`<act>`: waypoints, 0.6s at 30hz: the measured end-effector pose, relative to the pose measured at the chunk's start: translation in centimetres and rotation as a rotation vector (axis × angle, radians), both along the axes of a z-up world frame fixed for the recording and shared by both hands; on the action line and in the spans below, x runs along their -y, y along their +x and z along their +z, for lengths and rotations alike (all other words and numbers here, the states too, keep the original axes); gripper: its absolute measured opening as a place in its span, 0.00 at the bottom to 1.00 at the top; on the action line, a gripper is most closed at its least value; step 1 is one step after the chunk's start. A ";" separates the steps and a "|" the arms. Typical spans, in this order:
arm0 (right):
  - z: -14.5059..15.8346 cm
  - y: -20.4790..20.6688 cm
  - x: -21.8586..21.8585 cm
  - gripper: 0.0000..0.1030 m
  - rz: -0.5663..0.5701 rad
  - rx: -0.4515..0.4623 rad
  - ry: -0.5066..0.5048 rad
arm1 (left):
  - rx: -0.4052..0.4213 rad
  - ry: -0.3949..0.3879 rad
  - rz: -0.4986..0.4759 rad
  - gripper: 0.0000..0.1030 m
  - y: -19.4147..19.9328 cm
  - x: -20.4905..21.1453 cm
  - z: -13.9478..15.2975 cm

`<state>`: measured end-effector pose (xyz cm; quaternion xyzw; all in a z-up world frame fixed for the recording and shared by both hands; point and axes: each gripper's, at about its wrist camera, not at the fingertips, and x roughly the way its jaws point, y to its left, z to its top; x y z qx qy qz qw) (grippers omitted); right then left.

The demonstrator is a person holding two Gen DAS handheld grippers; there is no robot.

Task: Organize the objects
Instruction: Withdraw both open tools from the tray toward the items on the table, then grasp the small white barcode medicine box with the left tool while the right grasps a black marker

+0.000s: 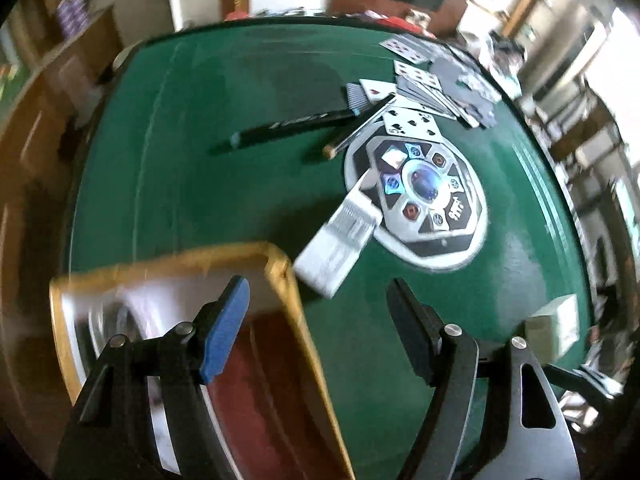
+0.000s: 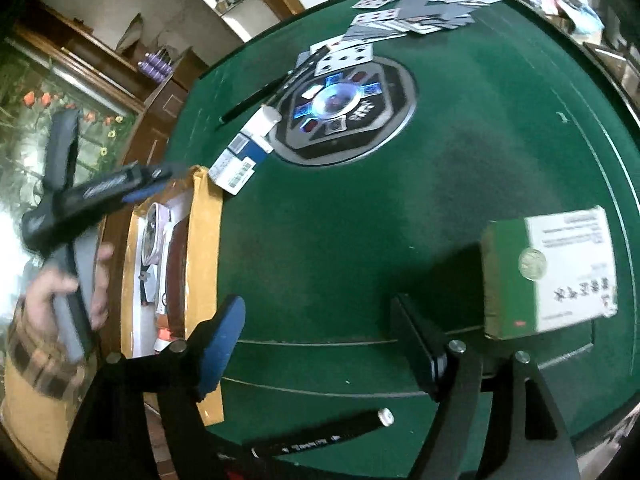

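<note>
Left gripper (image 1: 316, 328) wide, empty, over yellow box (image 1: 288, 280); right gripper (image 2: 316, 336) likewise, above green table (image 2: 440, 168).

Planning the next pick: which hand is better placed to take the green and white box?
Right. The right gripper is open with the green and white box just beside it; the left gripper hangs over the yellow-rimmed box.

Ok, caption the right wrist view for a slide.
Open right gripper over green table; green-and-white box, cardboard box, scattered playing cards around.

Purple bottles (image 2: 157, 67) on wooden shelf; flower picture (image 2: 48, 104) beside
</note>
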<state>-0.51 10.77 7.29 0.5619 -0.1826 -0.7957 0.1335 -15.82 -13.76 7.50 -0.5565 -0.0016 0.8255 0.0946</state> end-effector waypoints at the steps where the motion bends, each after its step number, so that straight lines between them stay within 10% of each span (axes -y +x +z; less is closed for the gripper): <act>1: 0.2 0.1 -0.4 0.74 -0.007 -0.002 0.001 | -0.001 -0.019 -0.016 0.70 -0.6 -0.5 -0.2; 13: -2.3 4.7 -1.6 0.71 0.128 0.235 -0.126 | 0.061 -0.159 -0.109 0.70 -4.4 -4.0 -6.3; 18: -4.9 6.6 0.5 0.44 0.144 0.357 -0.170 | 0.094 -0.099 -0.119 0.32 -4.1 -4.1 -6.3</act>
